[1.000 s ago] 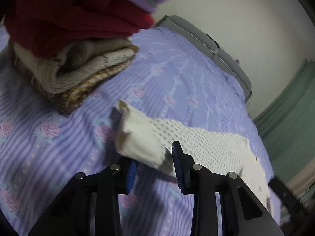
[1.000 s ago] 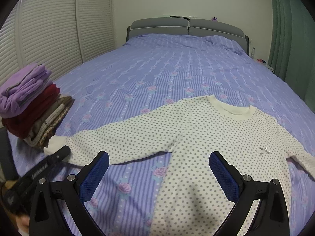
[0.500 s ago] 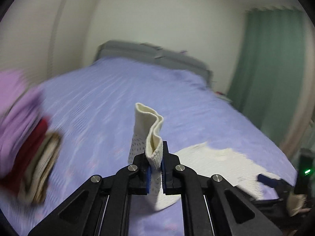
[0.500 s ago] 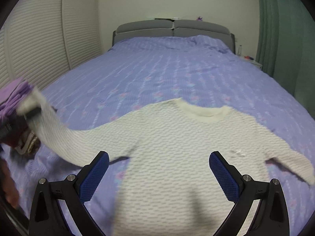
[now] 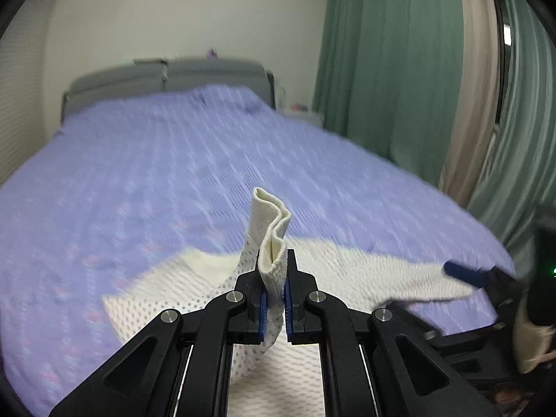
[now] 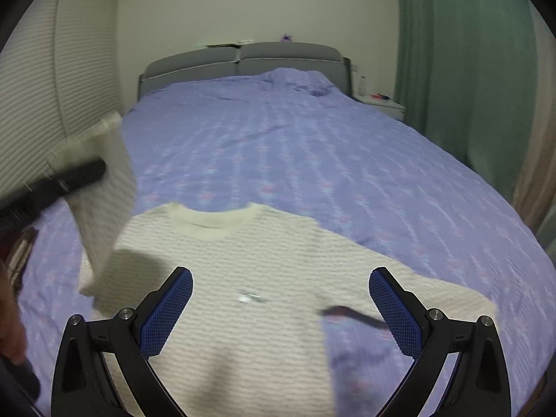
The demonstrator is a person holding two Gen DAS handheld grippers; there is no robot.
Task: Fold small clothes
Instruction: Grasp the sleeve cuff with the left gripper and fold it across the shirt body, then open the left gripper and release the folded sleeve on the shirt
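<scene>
A cream dotted long-sleeve sweater [image 6: 250, 264] lies flat, front up, on the purple bed. My left gripper [image 5: 274, 299] is shut on the cuff of its left sleeve [image 5: 269, 229] and holds it lifted above the sweater's body; the raised sleeve also shows in the right wrist view [image 6: 104, 187]. My right gripper [image 6: 281, 309] is open and empty, hovering over the sweater's chest. In the left wrist view the right gripper's blue fingertip [image 5: 462, 272] shows above the other sleeve [image 5: 399, 271].
The purple striped bedspread [image 6: 295, 146] stretches to a grey headboard [image 6: 243, 59]. Green curtains [image 6: 465, 52] hang at the right, a louvred wardrobe [image 6: 45, 104] stands at the left. Part of a folded clothes pile [image 6: 21, 246] shows at the left edge.
My left gripper closed on the sleeve cuff, lifted it off the bed and swung it right, over the sweater. My right gripper moved closer over the sweater, still open.
</scene>
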